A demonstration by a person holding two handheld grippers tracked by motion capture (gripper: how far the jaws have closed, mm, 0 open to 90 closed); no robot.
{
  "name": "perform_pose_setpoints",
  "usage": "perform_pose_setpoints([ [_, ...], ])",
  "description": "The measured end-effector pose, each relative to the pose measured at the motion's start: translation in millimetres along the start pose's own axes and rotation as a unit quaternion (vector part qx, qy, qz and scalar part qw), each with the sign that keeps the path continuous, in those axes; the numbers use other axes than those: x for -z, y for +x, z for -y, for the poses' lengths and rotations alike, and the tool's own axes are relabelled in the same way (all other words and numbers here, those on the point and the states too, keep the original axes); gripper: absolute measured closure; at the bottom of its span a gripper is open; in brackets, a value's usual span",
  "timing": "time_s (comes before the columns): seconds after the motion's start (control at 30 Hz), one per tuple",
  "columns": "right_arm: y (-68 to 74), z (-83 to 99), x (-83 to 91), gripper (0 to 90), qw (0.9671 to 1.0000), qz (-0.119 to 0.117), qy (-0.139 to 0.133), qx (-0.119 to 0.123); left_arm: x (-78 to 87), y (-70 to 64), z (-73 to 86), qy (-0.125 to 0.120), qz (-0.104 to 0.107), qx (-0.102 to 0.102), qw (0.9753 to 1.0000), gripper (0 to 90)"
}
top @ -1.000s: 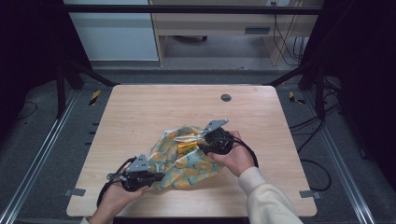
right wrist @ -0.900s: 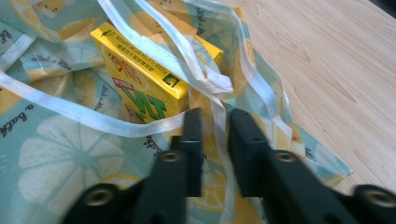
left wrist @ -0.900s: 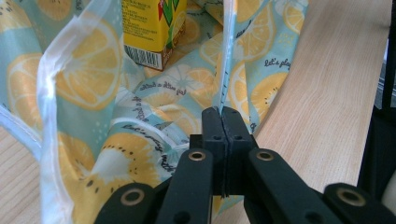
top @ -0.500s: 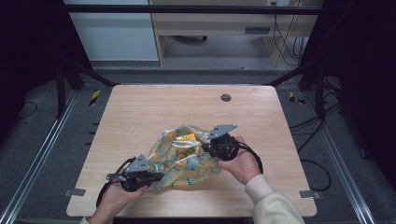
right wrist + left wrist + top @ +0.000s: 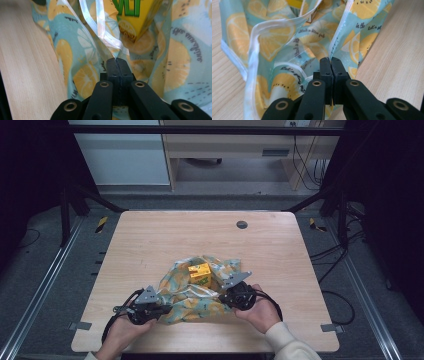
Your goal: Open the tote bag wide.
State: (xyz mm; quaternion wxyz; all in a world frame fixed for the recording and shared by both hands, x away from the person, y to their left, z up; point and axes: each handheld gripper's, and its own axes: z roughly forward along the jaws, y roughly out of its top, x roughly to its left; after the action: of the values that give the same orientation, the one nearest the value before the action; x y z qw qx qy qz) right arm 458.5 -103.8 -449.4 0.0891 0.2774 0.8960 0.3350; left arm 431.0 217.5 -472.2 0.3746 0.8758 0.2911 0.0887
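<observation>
A lemon-print cloth [image 5: 197,294] lies crumpled on the front half of the wooden table [image 5: 150,240], with a yellow carton [image 5: 199,273] standing on its middle. My left gripper [image 5: 161,309] is shut on the cloth's front-left hem. In the left gripper view the white-edged cloth [image 5: 287,50] is pinched between the closed jaws of that gripper [image 5: 331,61]. My right gripper [image 5: 223,298] is shut on the cloth's right side. The right gripper view has the hem of the cloth [image 5: 82,50] clamped in its gripper [image 5: 116,61], and the yellow carton [image 5: 132,22] stands just beyond.
A round dark grommet [image 5: 242,224] sits in the tabletop near the far edge. Cables [image 5: 325,255] trail on the floor to the right of the table. A light wooden desk [image 5: 240,145] stands behind the far edge.
Both grippers have drawn toward the front edge with the cloth. The right one moved back and to the right, and the carton now stands uncovered in the middle.
</observation>
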Motion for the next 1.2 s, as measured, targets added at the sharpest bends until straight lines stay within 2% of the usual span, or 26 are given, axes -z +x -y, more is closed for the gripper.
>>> perform_pose_setpoints([
  [0.1,0.3,3.7,-1.5,90.0,1.0000,-0.002,0.006,-0.001,1.2,1.4,1.0,0.005,-0.012,-0.002,0.9999,89.1],
  [0.27,2.3,12.0,-2.7,90.0,0.9998,-0.009,0.018,0.000,0.1,2.4,2.5,0.007,-0.012,-0.001,0.9999,87.6],
  [0.33,2.6,13.3,-2.7,90.0,0.9998,-0.007,0.017,-0.001,2.3,1.8,1.8,0.001,-0.015,-0.002,0.9999,85.9],
  [0.4,2.1,13.4,1.7,89.1,1.0000,-0.006,-0.006,-0.004,10.5,-1.6,-1.4,-0.015,-0.020,-0.008,0.9997,80.6],
  [0.43,2.1,13.4,1.7,89.1,1.0000,-0.006,-0.006,-0.004,10.5,-1.6,-1.4,-0.015,-0.020,-0.008,0.9997,78.3],
  [0.47,1.8,11.6,7.3,82.4,0.9998,-0.007,-0.017,-0.009,17.6,-2.6,-3.5,-0.029,-0.025,-0.005,0.9993,75.5],
  [0.5,1.6,10.3,10.2,80.2,0.9997,-0.004,-0.022,-0.008,17.6,-2.6,-3.5,-0.029,-0.025,-0.005,0.9993,72.7],
  [0.53,1.5,8.9,13.3,77.5,0.9996,-0.002,-0.027,-0.006,25.8,-2.8,-5.2,-0.042,-0.028,-0.002,0.9987,71.6],
  [0.6,1.4,5.4,22.0,71.6,0.9995,0.003,-0.032,-0.005,34.2,-2.9,-7.3,-0.052,-0.035,-0.003,0.9980,67.9],
  [0.7,-0.7,-0.6,34.2,66.2,0.9987,0.012,-0.049,-0.005,48.8,-0.8,-15.1,-0.073,-0.049,-0.005,0.9961,61.8],
  [0.77,-2.7,-4.1,38.9,64.6,0.9982,0.019,-0.057,-0.006,50.3,1.1,-18.8,-0.080,-0.053,-0.005,0.9954,59.9],
  [0.8,-7.9,-10.9,43.2,60.7,0.9975,0.031,-0.063,-0.003,49.3,5.2,-25.7,-0.082,-0.055,-0.014,0.9950,54.8],
  [0.83,-10.4,-13.8,43.7,57.6,0.9973,0.037,-0.064,-0.003,49.3,5.2,-25.7,-0.082,-0.055,-0.014,0.9950,51.7],
  [0.87,-10.4,-13.8,43.7,57.6,0.9973,0.037,-0.064,-0.003,46.1,7.2,-30.1,-0.081,-0.057,-0.020,0.9949,51.7],
  [0.9,-14.4,-18.6,43.8,55.1,0.9969,0.048,-0.063,-0.004,42.7,8.7,-33.2,-0.080,-0.057,-0.027,0.9948,47.1],
  [0.93,-20.8,-24.6,41.1,49.2,0.9961,0.062,-0.063,-0.010,39.3,9.7,-36.0,-0.080,-0.055,-0.030,0.9948,38.9],
  [0.97,-24.0,-26.5,38.5,45.8,0.9958,0.066,-0.062,-0.015,32.8,11.0,-40.5,-0.078,-0.050,-0.042,0.9948,36.6],
  [1.07,-31.6,-28.9,27.3,38.2,0.9957,0.073,-0.050,-0.027,27.6,11.0,-43.3,-0.077,-0.044,-0.046,0.9950,25.7],
  [1.17,-34.9,-29.3,16.4,31.1,0.9959,0.072,-0.039,-0.038,16.6,10.5,-42.4,-0.072,-0.019,-0.039,0.9964,19.3],
  [1.2,-36.0,-28.9,12.9,30.8,0.9960,0.069,-0.036,-0.043,12.8,10.8,-40.6,-0.068,-0.019,-0.037,0.9968,18.2],
])
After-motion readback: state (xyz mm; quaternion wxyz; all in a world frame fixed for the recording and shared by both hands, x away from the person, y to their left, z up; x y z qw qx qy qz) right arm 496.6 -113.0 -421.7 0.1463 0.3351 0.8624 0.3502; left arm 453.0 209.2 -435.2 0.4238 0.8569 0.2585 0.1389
